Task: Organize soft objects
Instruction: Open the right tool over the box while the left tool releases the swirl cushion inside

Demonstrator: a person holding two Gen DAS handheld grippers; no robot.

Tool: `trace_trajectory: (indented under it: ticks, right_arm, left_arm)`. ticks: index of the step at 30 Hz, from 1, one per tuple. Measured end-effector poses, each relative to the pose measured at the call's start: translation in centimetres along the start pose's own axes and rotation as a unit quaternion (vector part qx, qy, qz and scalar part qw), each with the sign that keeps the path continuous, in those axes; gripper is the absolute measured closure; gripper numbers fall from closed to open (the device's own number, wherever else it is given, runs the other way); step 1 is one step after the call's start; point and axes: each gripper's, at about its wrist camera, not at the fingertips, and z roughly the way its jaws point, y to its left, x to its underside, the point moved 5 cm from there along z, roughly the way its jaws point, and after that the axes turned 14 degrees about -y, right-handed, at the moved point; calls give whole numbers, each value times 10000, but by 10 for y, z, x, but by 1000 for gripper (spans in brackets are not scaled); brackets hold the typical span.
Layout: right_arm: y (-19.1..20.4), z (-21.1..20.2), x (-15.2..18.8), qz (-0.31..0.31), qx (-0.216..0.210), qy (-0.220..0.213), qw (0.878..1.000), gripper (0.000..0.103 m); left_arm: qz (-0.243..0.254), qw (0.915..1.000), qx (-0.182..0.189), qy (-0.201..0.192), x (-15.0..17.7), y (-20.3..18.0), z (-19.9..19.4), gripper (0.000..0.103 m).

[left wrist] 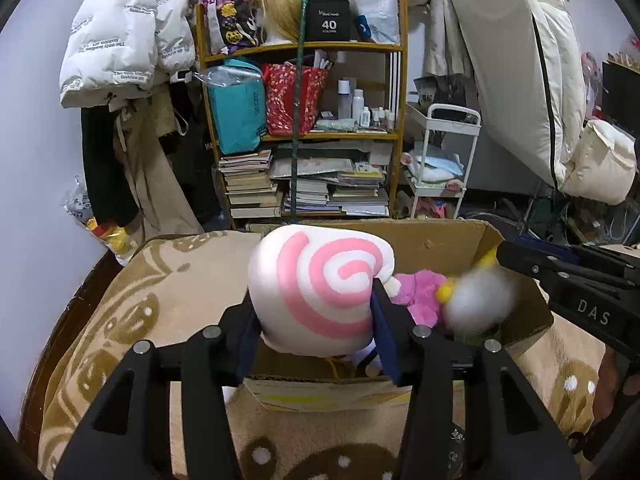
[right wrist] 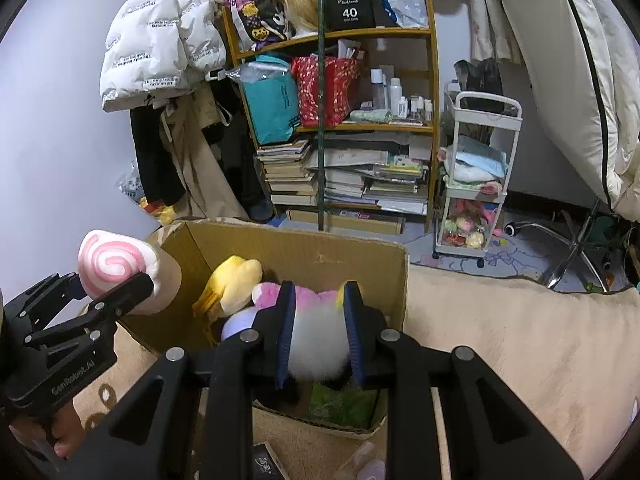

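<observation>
Left wrist view: swirl plush (left wrist: 320, 284), white with pink spiral facing the camera, sits upright between the left gripper's (left wrist: 316, 320) pads over the box (left wrist: 440, 240); right gripper (right wrist: 318, 328) clamps a white fluffy toy (right wrist: 316, 344).

White plush (right wrist: 316, 340) between closed jaws

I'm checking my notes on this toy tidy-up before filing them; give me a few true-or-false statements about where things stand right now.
1. The left gripper has a pink-and-white swirl plush between its fingers. True.
2. The right gripper is empty. False: it is shut on a fluffy white plush.
3. The cardboard box already contains a yellow plush. True.
4. The cardboard box sits on a bare wooden floor. False: it rests on a beige patterned blanket.
5. The bookshelf behind the box holds stacked books. True.
</observation>
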Motion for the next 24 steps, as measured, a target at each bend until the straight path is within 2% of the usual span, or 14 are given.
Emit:
trace_trajectory:
  ticks: [16,18,20,24]
  right_arm:
    - [-4,-8,1,183,0,9,9998,77]
    - [-4,-8,1,186,-4,3,9998,77]
    - [-5,-10,1,189,-6,-5,9998,77]
    - [-5,-14,1,194,-4,-18,9998,76]
  left_arm:
    - [66,9999,78,111,0,-6,-4,40]
    - [62,9999,106,99,0,-6,-6,33]
    - [85,9999,36,-57,-4,-5,-10,20]
    - [156,9999,0,-72,-6,-5,-12,20]
